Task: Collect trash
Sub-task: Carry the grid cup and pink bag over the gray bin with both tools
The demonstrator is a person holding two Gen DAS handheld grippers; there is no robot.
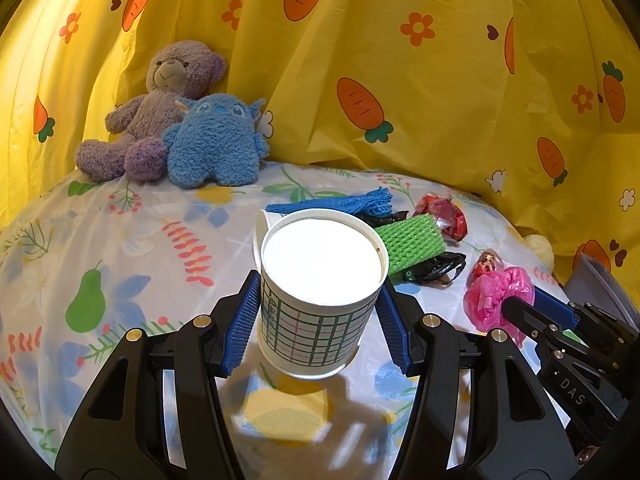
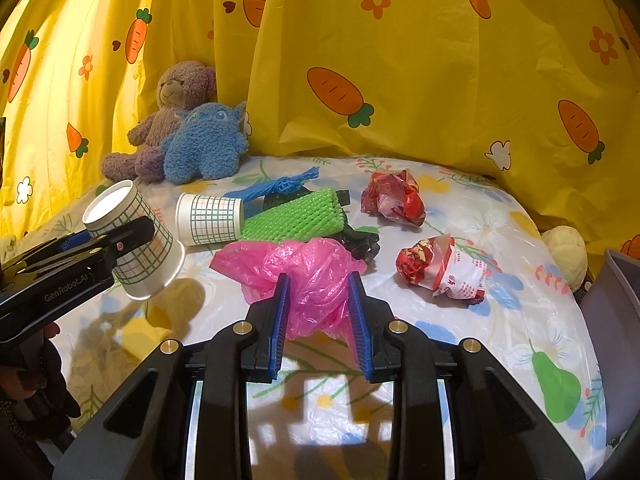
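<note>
Paper cup (image 1: 318, 294) w/ green grid is sitting upside down between the left gripper (image 1: 316, 320) pads, clamped on both sides & hanging above the floral cloth (image 1: 120, 248). Pink plastic bag (image 2: 304, 280) is bunching between the right gripper (image 2: 320, 316) fingers, pinched there, nearer & right of the cup. A 2nd cup (image 2: 210, 220) is lying on its side farther back, touching the green foam net (image 2: 298, 220); blue net (image 2: 280, 186) behind. Two red wrappers (image 2: 394, 198) are lying to the right. Plush toys (image 2: 192, 136) are sitting far left.
</note>
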